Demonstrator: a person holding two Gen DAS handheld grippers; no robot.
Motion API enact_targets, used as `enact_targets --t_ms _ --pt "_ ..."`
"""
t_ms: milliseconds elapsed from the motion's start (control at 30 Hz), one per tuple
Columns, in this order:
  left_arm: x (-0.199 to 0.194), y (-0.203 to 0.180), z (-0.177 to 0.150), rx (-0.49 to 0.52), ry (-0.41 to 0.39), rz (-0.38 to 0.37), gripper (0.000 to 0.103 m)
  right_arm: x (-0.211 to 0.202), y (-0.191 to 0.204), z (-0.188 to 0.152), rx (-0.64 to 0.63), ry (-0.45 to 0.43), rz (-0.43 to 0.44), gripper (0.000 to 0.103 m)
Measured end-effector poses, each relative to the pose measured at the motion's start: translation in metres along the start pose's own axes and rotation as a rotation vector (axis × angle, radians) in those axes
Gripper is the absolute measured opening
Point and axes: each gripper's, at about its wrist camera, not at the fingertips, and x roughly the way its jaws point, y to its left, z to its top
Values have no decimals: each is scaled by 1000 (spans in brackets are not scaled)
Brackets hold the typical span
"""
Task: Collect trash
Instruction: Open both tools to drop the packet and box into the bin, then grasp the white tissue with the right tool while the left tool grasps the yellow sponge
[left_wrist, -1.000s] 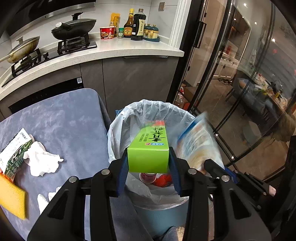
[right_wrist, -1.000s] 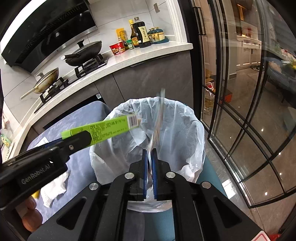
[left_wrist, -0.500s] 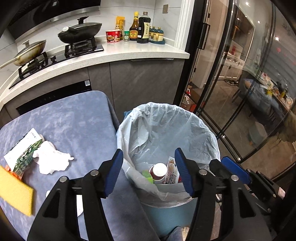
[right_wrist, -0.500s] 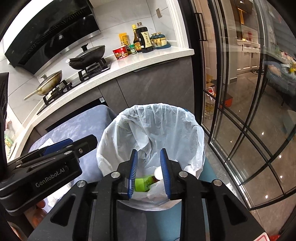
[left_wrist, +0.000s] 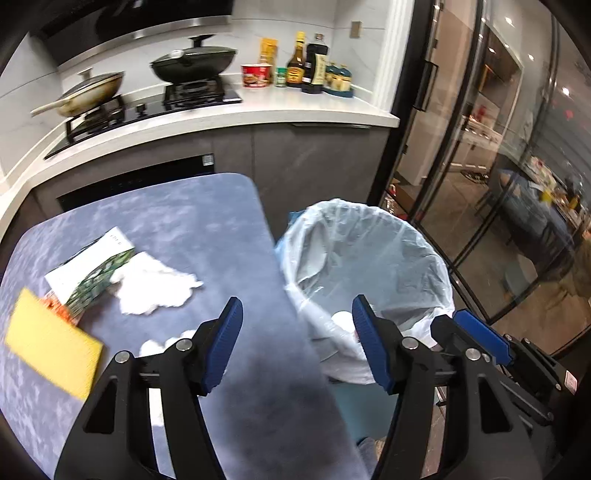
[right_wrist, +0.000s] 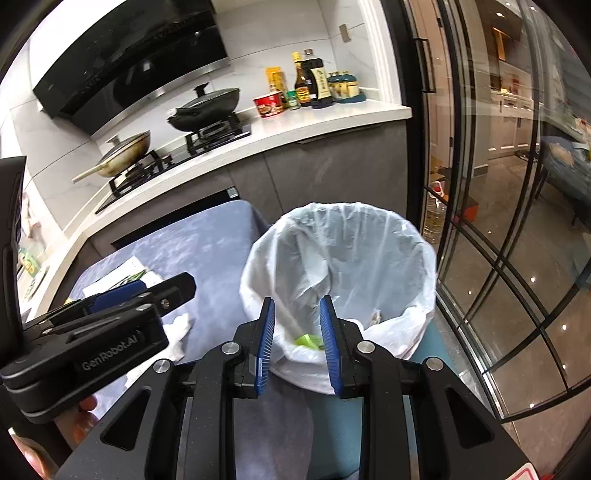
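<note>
A trash bin lined with a white bag (left_wrist: 373, 258) stands right of the blue-grey table (left_wrist: 184, 221); it also shows in the right wrist view (right_wrist: 343, 251). The green box (right_wrist: 308, 339) lies inside it with other trash. My left gripper (left_wrist: 295, 321) is open and empty over the table's right edge. My right gripper (right_wrist: 297, 325) is open and empty above the bin's near rim. On the table lie a crumpled white tissue (left_wrist: 155, 288), a green-white packet (left_wrist: 88, 273), a yellow sponge (left_wrist: 51, 343) and a small white scrap (left_wrist: 162, 345).
A kitchen counter (left_wrist: 258, 110) with two pans, bottles and a red cup runs behind the table. Glass doors with black frames (left_wrist: 498, 184) stand right of the bin. The left gripper's body (right_wrist: 92, 332) fills the lower left of the right wrist view.
My left gripper let go of the green box and my right gripper let go of a flat packet; both fell into the bin. The left gripper then swung left over the table edge.
</note>
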Motion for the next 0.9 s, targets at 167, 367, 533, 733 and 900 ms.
enact_targets --t_ms 167,367,533,733,900 --pt "-18 36 -16 -49 -3 46 65 -2 27 -14 -37 26 32 25" --pt "-39 89 -42 -120 -2 124 69 1 60 -33 -80 62 68 30" --pt "-57 140 -68 -195 2 212 78 9 88 -45 -122 90 88 35" --pt "-69 189 -95 -277 18 281 85 21 116 -60 -166 112 101 48" --pt "-70 217 -108 -340 30 299 89 32 136 -67 -189 124 106 58"
